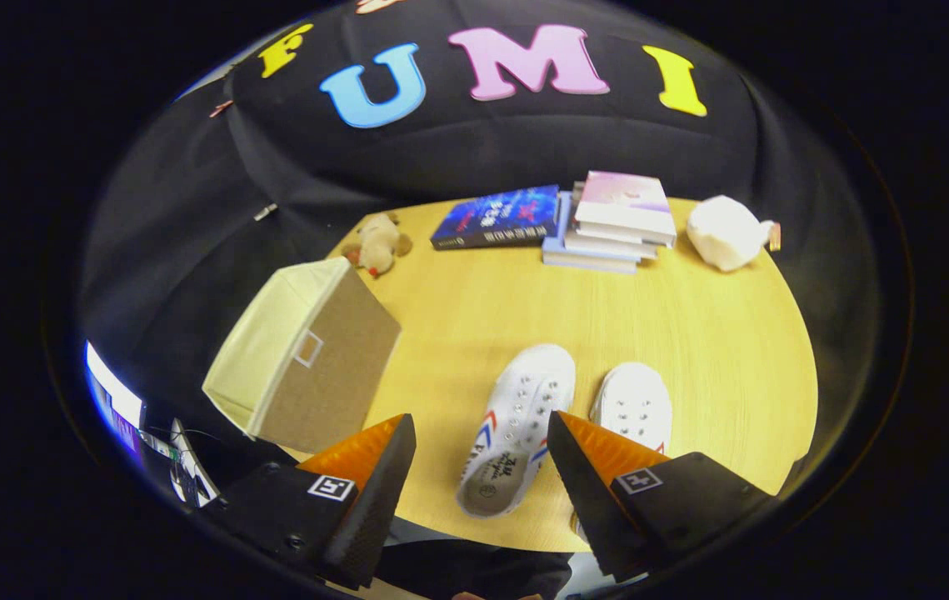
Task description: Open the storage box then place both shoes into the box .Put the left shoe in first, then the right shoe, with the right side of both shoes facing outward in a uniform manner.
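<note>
- Nothing of the task looks done yet: the storage box [303, 354] stands on the left part of the desk [691, 333], apparently shut, its cream top down and its brown front with a small label window facing right and near.
- Both shoes are out on the desk. The left-hand shoe [516, 429] lies between the fingers and just beyond them, its mouth towards the near edge; the right-hand shoe [632, 404] is just beside it, partly hidden by the right finger.
- Which one is the wearer's left shoe cannot be told.
- The claw [481, 435] is spread wide, pinching nothing, hanging above the near edge of the desk.
- Left to do: open the box, put in the left shoe, then the right.
- What the box holds cannot be seen.
- Far off lie books [561, 221] and two soft toys [378, 243], well apart from the shoes.
</note>
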